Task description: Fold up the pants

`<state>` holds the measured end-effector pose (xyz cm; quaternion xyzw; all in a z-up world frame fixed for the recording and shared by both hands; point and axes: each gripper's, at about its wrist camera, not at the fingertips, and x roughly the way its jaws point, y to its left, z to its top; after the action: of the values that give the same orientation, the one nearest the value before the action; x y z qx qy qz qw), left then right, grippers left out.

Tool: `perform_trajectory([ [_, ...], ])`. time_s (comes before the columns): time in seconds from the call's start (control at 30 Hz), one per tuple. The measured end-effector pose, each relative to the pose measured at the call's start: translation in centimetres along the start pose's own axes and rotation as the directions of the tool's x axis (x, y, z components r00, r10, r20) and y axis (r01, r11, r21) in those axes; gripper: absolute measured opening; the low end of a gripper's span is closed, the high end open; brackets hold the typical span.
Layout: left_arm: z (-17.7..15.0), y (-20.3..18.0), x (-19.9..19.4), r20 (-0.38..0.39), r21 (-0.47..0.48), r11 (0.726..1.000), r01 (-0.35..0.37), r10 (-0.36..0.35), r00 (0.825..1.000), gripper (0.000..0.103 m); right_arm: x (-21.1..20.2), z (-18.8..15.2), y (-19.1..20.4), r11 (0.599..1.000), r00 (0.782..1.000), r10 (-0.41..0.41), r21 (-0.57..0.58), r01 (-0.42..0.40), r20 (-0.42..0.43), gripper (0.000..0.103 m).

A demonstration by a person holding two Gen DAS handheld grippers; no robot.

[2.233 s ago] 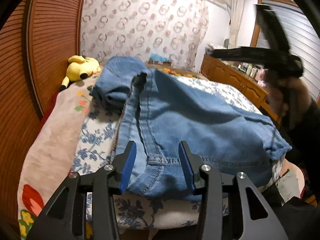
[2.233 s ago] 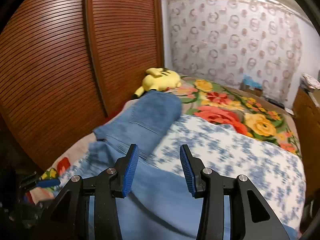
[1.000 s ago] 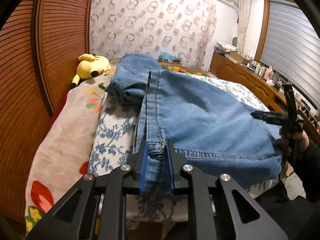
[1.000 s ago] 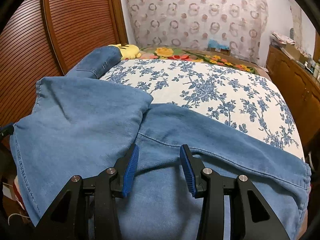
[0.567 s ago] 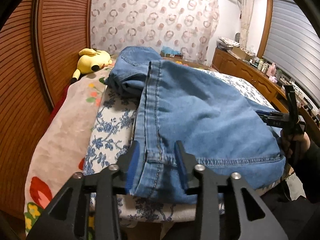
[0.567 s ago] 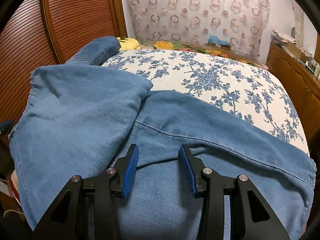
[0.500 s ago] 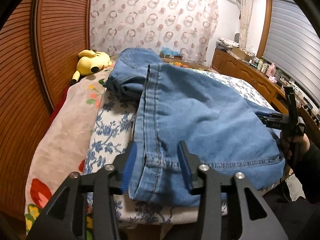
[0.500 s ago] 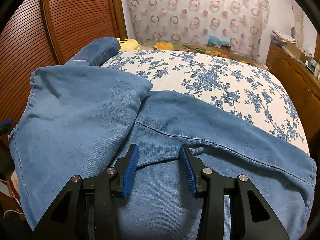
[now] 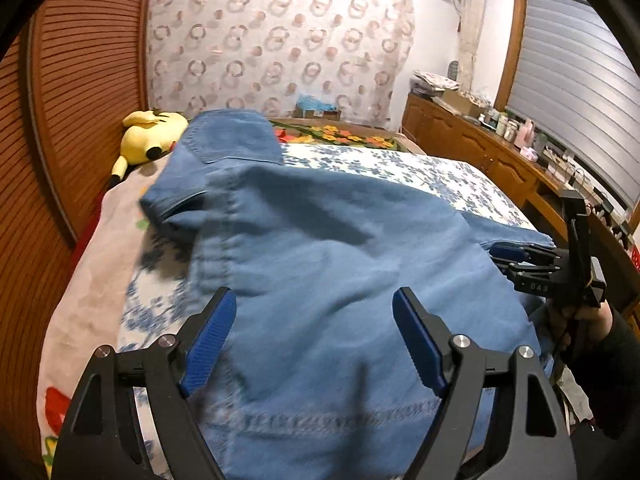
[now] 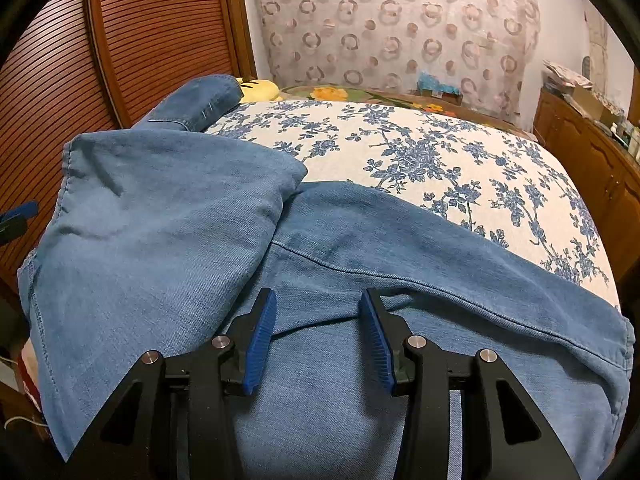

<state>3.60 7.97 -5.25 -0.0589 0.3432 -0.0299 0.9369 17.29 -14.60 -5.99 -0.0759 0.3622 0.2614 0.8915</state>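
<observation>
One pair of blue denim pants (image 9: 320,264), half-folded on floral bedspread (image 10: 440,152). Left gripper (image 9: 314,340) jaws just opened wide, hem released; right gripper (image 10: 318,336) jaws part-open, empty, hovering to smooth.

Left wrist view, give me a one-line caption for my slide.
Left gripper open over the jeans on the bed, its jaws having just opened with denim lying between them.

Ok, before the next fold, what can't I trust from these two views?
- Left wrist view: the jeans near the left gripper are motion-blurred, so hem and seam detail is unreadable.
- Right wrist view: the jeans' near edge is cut off by the frame and covered by the right gripper.
- Yellow plush toy: mostly hidden behind a denim leg.
- Bottles on the sideboard: too small.
</observation>
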Motion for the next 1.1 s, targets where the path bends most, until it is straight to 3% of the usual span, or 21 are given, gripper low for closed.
perform_trajectory([
  [0.8, 0.8, -5.7, 2.9, -0.019, 0.078, 0.996, 0.037, -0.036, 0.999, 0.081, 0.0, -0.1, -0.2, 0.999, 1.000, -0.025, -0.033, 0.025, -0.012, 0.050],
  [1.1, 0.1, -7.7, 3.6, -0.029, 0.100, 0.994, 0.054, -0.051, 0.998, 0.081, -6.3, -1.7, -2.5, 0.999, 0.997, -0.052, -0.014, 0.053, 0.058, 0.050],
])
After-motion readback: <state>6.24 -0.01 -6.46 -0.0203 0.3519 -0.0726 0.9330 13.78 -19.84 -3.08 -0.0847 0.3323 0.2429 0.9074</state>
